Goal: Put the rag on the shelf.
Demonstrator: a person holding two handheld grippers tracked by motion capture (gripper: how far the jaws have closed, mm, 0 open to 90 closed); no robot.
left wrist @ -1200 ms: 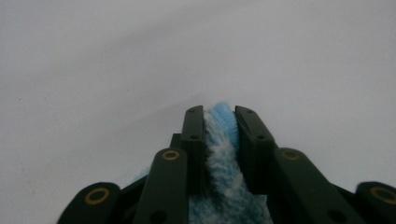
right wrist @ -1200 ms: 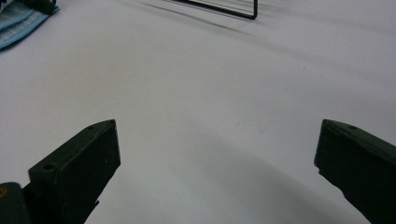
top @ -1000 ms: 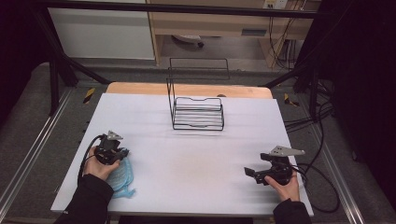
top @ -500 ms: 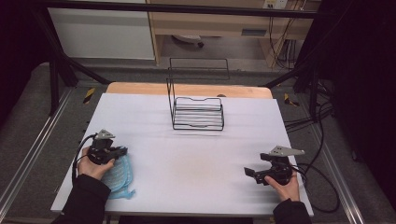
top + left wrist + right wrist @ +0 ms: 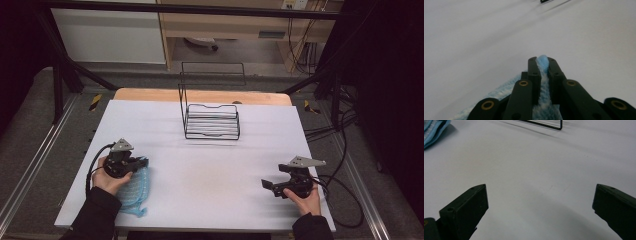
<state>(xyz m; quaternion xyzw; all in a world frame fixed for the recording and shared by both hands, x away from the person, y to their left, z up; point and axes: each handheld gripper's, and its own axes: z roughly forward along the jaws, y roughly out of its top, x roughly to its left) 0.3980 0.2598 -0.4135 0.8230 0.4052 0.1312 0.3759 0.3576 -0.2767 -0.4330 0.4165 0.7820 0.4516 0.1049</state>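
Left gripper (image 5: 141, 163): jaws clamped on an edge of the blue fluffy cloth (image 5: 131, 190), fabric pinched between the pads (image 5: 543, 63), remainder trailing beneath and behind the tool on the white table (image 5: 210, 170). Right gripper (image 5: 267, 184): jaws wide apart, nothing between, well clear of cloth. Wire rack (image 5: 212, 120) far ahead.

A broad bare stretch of the white table (image 5: 210, 175) is lying open between the left gripper (image 5: 142, 162) and the right gripper (image 5: 267, 186), so either could be crossing it unhindered. The black wire rack (image 5: 210, 117) is standing at the far middle, blocking passage there. The blue cloth (image 5: 132, 192) is taking up the near left corner.
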